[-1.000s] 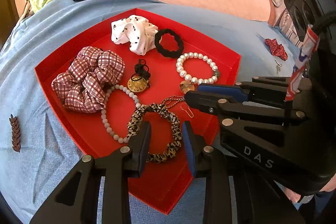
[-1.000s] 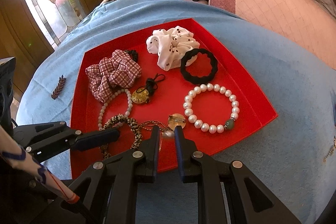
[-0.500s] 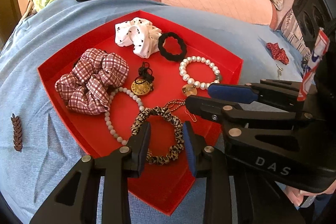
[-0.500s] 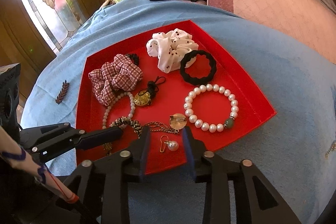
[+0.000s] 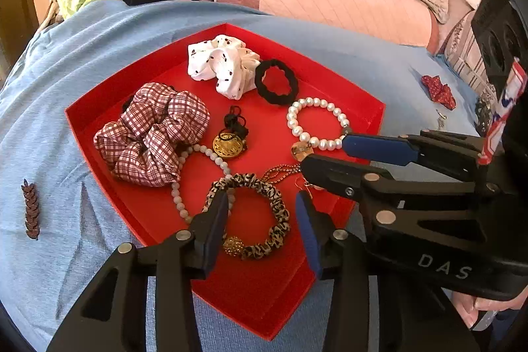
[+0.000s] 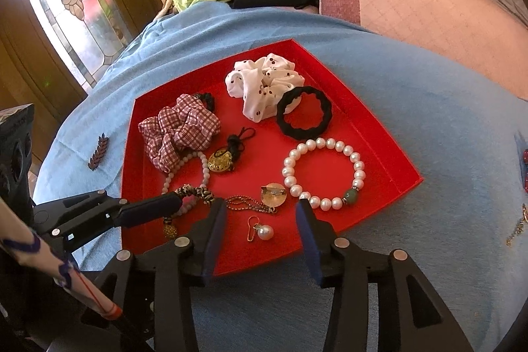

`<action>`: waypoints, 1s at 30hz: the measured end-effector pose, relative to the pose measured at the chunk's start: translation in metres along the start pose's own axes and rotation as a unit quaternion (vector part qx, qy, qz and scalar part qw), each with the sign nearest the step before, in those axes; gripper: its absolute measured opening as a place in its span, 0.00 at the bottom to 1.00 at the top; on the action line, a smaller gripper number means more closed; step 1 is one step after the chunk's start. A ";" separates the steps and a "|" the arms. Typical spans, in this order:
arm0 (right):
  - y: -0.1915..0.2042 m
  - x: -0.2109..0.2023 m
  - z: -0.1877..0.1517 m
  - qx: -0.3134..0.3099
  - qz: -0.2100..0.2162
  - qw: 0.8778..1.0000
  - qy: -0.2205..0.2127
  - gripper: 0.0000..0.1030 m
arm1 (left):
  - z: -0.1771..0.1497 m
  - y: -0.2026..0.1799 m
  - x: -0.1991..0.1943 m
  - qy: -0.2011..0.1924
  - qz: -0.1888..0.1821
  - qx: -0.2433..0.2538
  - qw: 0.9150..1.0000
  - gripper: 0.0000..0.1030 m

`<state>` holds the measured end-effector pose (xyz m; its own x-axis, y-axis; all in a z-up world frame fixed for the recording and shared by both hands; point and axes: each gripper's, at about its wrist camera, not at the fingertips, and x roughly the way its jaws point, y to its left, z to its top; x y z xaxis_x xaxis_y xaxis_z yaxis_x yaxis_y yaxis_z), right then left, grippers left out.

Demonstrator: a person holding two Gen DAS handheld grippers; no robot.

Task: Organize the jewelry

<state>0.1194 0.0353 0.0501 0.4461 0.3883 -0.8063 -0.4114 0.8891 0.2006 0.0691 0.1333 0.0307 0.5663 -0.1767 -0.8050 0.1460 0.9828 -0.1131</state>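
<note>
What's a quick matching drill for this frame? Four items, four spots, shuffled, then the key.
Items:
1. pearl drop earring
2. white dotted scrunchie
3. brown leaf-shaped clip
4. leopard-print scrunchie

Spots:
A. on the blue cloth, outside the red tray
B. at the far corner of the tray, touching the black hair tie
C. on the tray floor between the open fingers of the right claw
D. at the tray's near side, in front of the open left claw

Pairs: 1-C, 2-B, 3-A, 4-D
</note>
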 end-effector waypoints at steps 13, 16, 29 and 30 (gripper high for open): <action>-0.016 -0.009 0.005 0.029 -0.014 0.999 -0.019 0.56 | 0.003 0.009 -0.004 -0.012 0.021 -0.019 1.000 0.58; -0.020 -0.008 0.005 0.034 -0.019 0.999 -0.020 0.57 | 0.004 0.012 -0.006 -0.021 0.034 -0.027 0.999 0.66; -0.024 -0.009 0.004 0.040 -0.017 0.999 -0.024 0.57 | 0.008 0.023 -0.013 -0.038 0.042 -0.052 0.997 0.69; -0.023 -0.010 0.004 0.040 -0.017 0.999 -0.025 0.57 | 0.008 0.022 -0.015 -0.041 0.044 -0.053 0.997 0.70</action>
<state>0.1278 0.0114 0.0562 0.4997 0.3668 -0.7847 -0.3302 0.9182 0.2189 0.0705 0.1575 0.0447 0.6379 -0.0893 -0.7649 0.0087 0.9940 -0.1088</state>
